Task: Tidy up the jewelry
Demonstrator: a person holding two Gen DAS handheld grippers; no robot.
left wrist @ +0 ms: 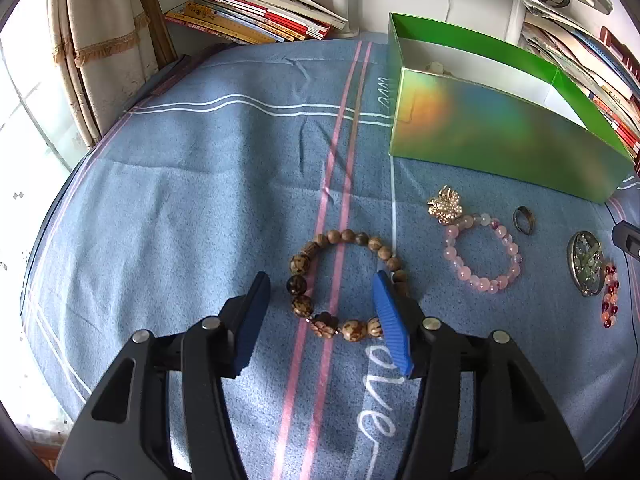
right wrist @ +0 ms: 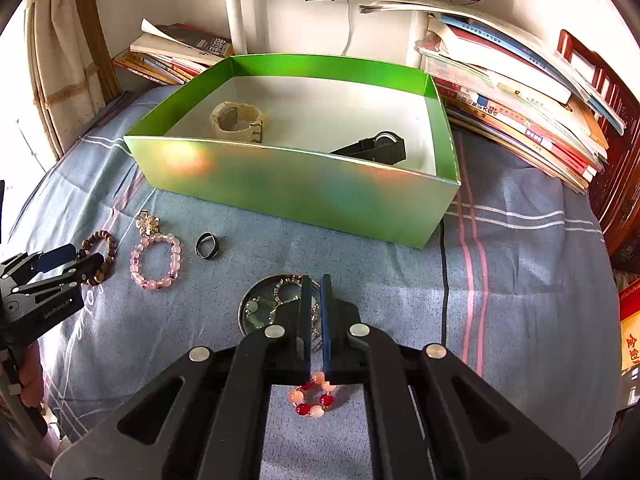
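Watches (right wrist: 237, 122) in box (right wrist: 296, 184) only via R cam; R hand-held gripper (right wrist: 316, 304) clenched, L (left wrist: 320, 300) released.

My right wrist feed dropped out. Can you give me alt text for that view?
The right hand-held gripper is shut on a red and pink bead bracelet, just in front of a round metal dish on the blue cloth. Behind lies an open green box holding two watches.

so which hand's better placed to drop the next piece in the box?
Right. The right gripper has its jaws shut, apparently on the red and pink bracelet, facing the green box. The left gripper stands open around the wooden bracelet.
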